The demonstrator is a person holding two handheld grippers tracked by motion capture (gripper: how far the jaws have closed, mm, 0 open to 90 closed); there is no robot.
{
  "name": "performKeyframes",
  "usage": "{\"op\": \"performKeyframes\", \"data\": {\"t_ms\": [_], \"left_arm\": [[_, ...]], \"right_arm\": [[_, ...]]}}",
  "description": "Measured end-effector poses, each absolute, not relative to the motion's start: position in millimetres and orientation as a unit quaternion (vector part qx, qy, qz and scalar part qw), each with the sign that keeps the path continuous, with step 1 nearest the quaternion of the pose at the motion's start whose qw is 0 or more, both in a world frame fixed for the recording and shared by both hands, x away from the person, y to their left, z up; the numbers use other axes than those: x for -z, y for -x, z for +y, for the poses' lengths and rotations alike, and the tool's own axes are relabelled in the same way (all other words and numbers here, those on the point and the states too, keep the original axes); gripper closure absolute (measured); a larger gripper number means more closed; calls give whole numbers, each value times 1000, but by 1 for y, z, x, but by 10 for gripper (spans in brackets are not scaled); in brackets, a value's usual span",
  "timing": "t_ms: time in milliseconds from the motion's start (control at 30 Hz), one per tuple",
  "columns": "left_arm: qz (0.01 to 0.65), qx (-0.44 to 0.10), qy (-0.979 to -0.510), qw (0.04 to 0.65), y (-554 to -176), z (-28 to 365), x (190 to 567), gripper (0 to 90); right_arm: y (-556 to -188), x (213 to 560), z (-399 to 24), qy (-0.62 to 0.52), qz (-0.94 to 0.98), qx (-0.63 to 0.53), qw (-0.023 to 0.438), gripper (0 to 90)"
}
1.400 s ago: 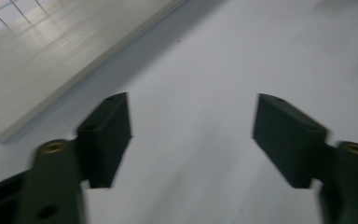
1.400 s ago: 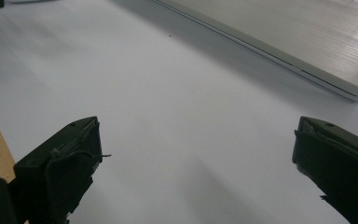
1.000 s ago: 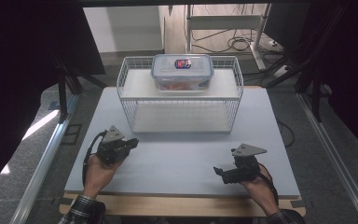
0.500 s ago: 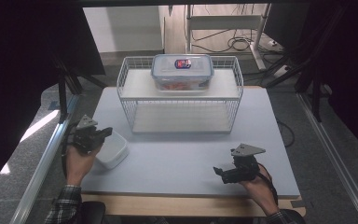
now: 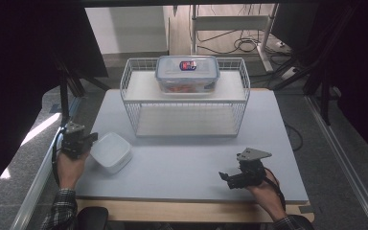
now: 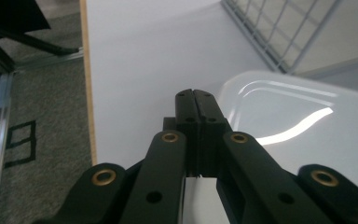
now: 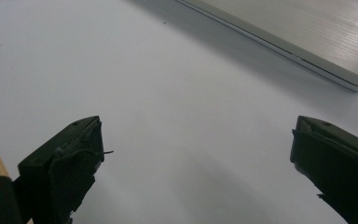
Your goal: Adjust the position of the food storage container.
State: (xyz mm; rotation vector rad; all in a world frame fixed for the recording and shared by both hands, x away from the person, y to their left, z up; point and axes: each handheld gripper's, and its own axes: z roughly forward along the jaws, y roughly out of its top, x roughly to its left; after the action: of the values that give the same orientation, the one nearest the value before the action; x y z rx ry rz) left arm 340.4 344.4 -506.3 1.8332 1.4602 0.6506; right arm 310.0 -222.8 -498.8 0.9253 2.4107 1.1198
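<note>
At the table's left edge, the left gripper [image 5: 79,142] has its two black jaws pressed flat together with nothing between them, as the left gripper view shows plainly [image 6: 195,105]. Just beside its closed tips lies a white, lidless plastic container [image 5: 110,151], a shallow rounded-square tub resting on the pale grey table [image 5: 182,160]; in the left gripper view its glossy rim [image 6: 303,116] sits right next to the jaws, though whether they touch it cannot be told. The hand [image 5: 71,165] holding this gripper comes up from the bottom left in a plaid sleeve.

Well apart, near the front right of the table, the right gripper [image 5: 231,176] is held low over the bare surface with its jaws spread wide and empty; the right gripper view [image 7: 193,154] shows only tabletop between the two pads.

Farther back, at the table's middle, stands a white wire rack [image 5: 132,91] with two shelves. On its upper shelf rests a clear lidded food box [image 5: 187,74] with blue clips and a small label on its lid.
</note>
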Motion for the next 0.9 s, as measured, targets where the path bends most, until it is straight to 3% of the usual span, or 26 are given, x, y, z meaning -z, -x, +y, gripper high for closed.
{"op": "performKeyframes", "data": {"t_ms": [367,900], "left_arm": [[571,-238,-704,350,-332,337,512,900],[541,-192,-730,372,-312,286,510,900]], "right_arm": [[-310,500,-223,-321,849,-387,160,30],[-310,499,-224,-323,849,-385,164,30]]}}
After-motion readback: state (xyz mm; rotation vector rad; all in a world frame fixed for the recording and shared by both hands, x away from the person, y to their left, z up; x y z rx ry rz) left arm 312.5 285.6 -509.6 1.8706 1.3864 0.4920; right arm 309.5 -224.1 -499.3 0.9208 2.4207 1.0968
